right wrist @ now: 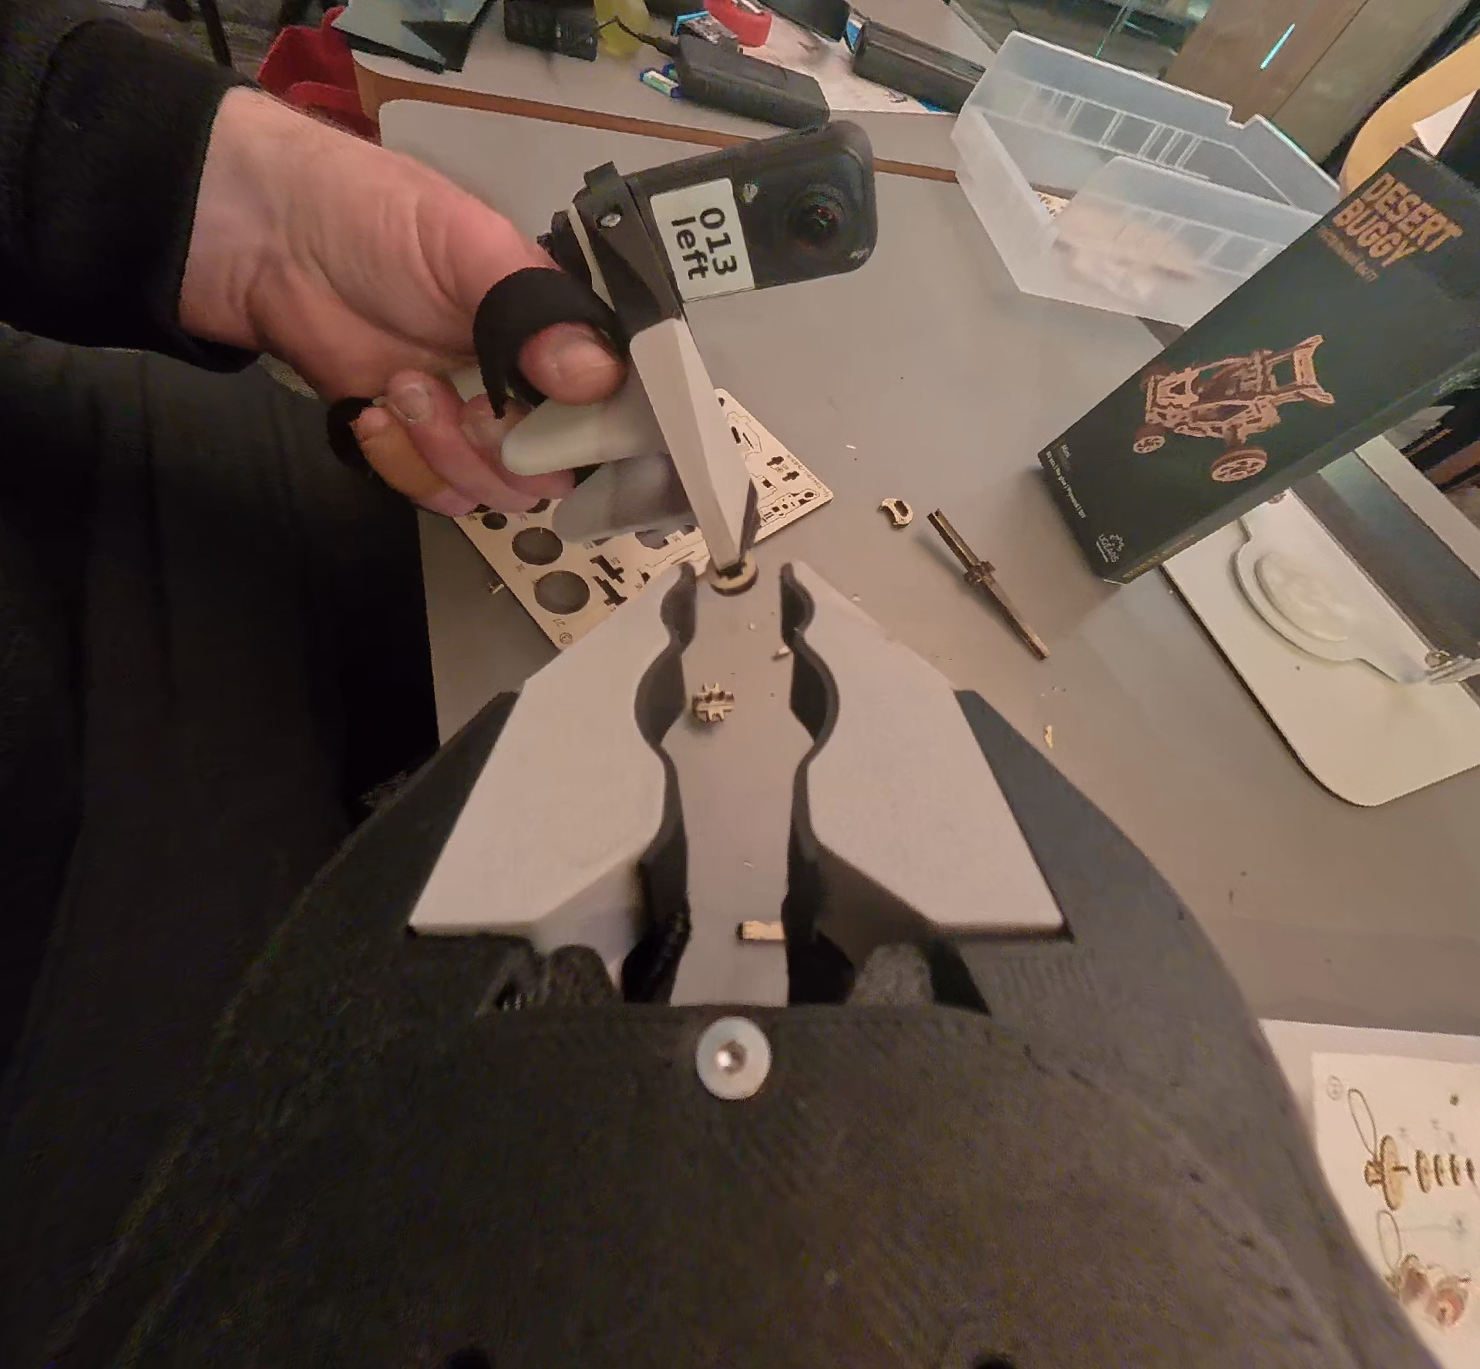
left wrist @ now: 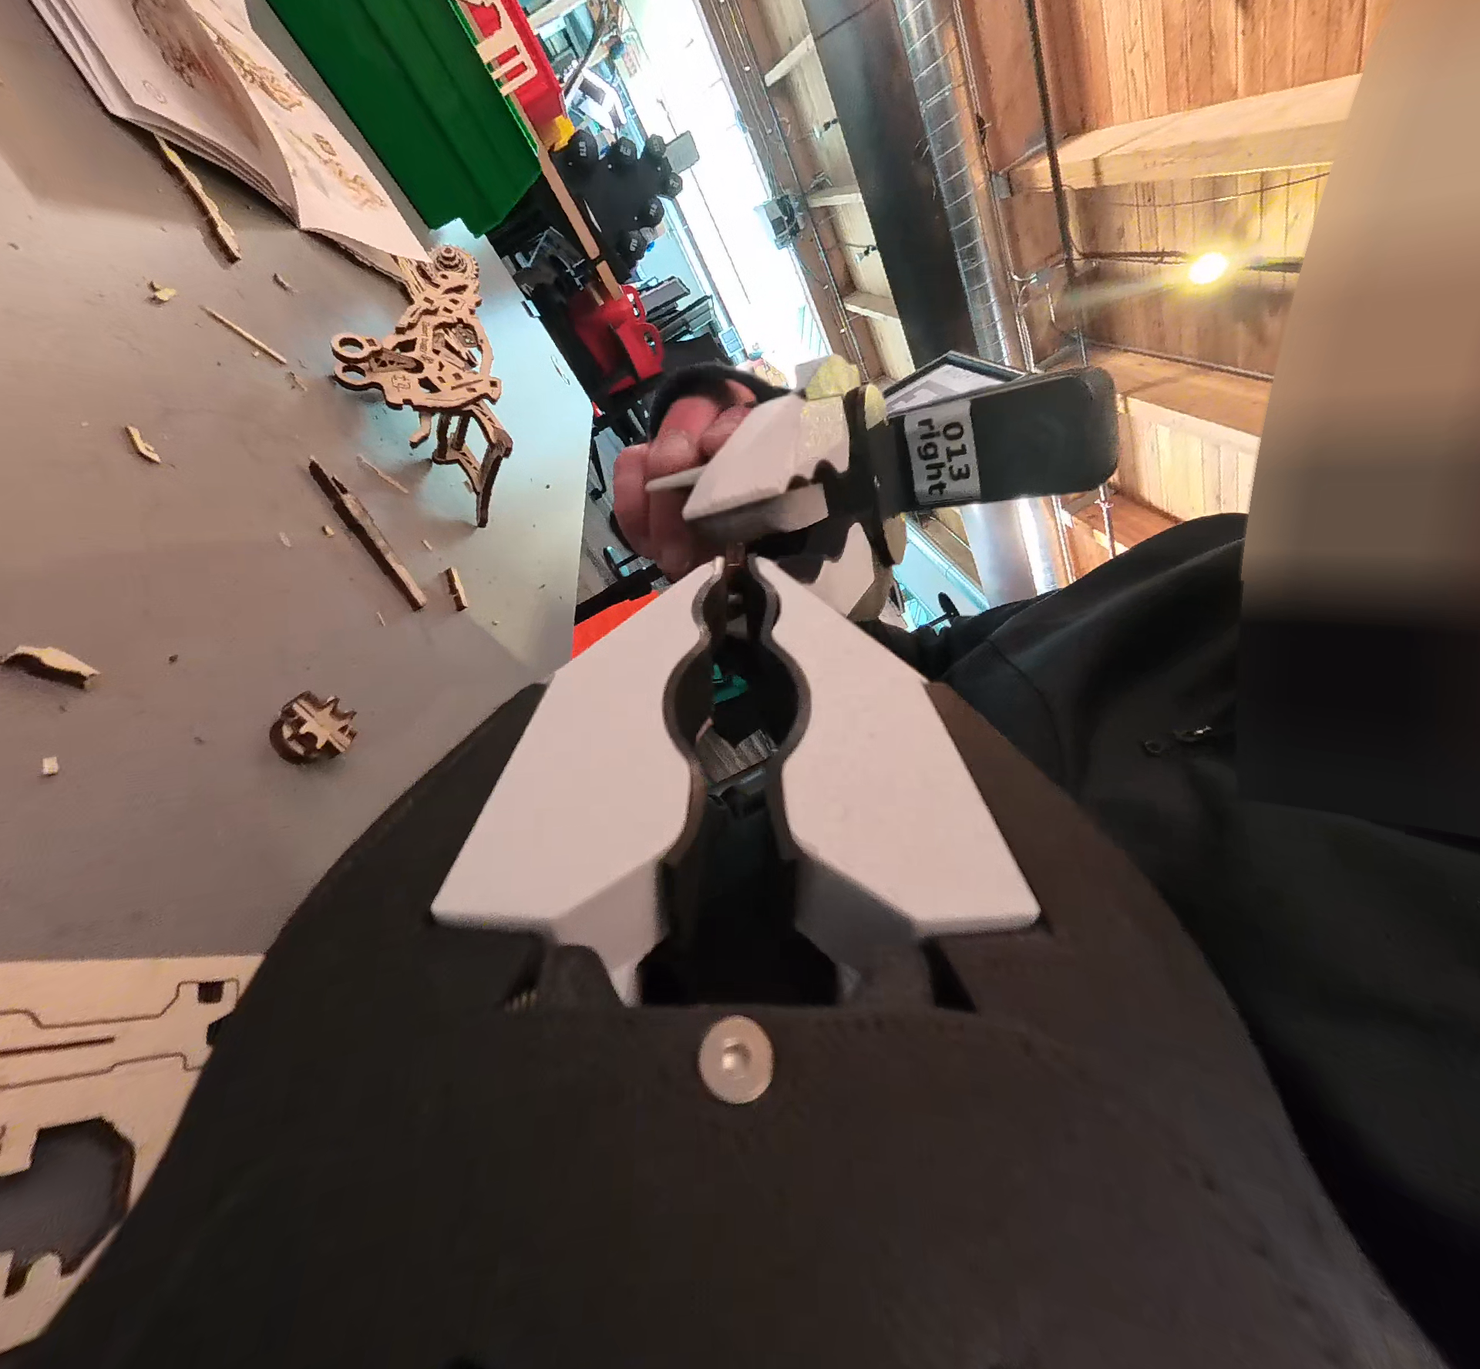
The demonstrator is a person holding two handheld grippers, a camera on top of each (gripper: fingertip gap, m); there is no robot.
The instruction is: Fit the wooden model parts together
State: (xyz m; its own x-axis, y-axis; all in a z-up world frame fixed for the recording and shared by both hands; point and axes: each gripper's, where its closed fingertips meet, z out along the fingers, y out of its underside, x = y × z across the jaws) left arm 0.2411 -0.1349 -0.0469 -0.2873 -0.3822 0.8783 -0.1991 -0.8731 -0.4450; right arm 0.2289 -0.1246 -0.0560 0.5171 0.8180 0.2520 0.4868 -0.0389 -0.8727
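Note:
My left gripper (left wrist: 733, 574) is shut on a small wooden part (left wrist: 734, 579), a thin piece with a round ring (right wrist: 730, 580) at its end. In the right wrist view the left gripper (right wrist: 730, 558) points down over the grey table (right wrist: 921, 385). My right gripper (right wrist: 737, 578) is open, with its jaws on either side of the ring and not touching it. In the left wrist view the right gripper (left wrist: 749, 530) sits just beyond my left fingertips. A small wooden gear (right wrist: 713, 706) lies on the table between my right fingers.
A partly built wooden model (left wrist: 432, 369), a gear (left wrist: 312, 726) and a slotted stick (left wrist: 364, 530) lie on the table. A punched plywood sheet (right wrist: 633, 570), a wooden axle (right wrist: 985, 582), the kit box (right wrist: 1281, 385), a clear organiser (right wrist: 1121, 193) and a booklet (left wrist: 200, 49) are around. Both grippers' tips are close together, under 4 cm apart.

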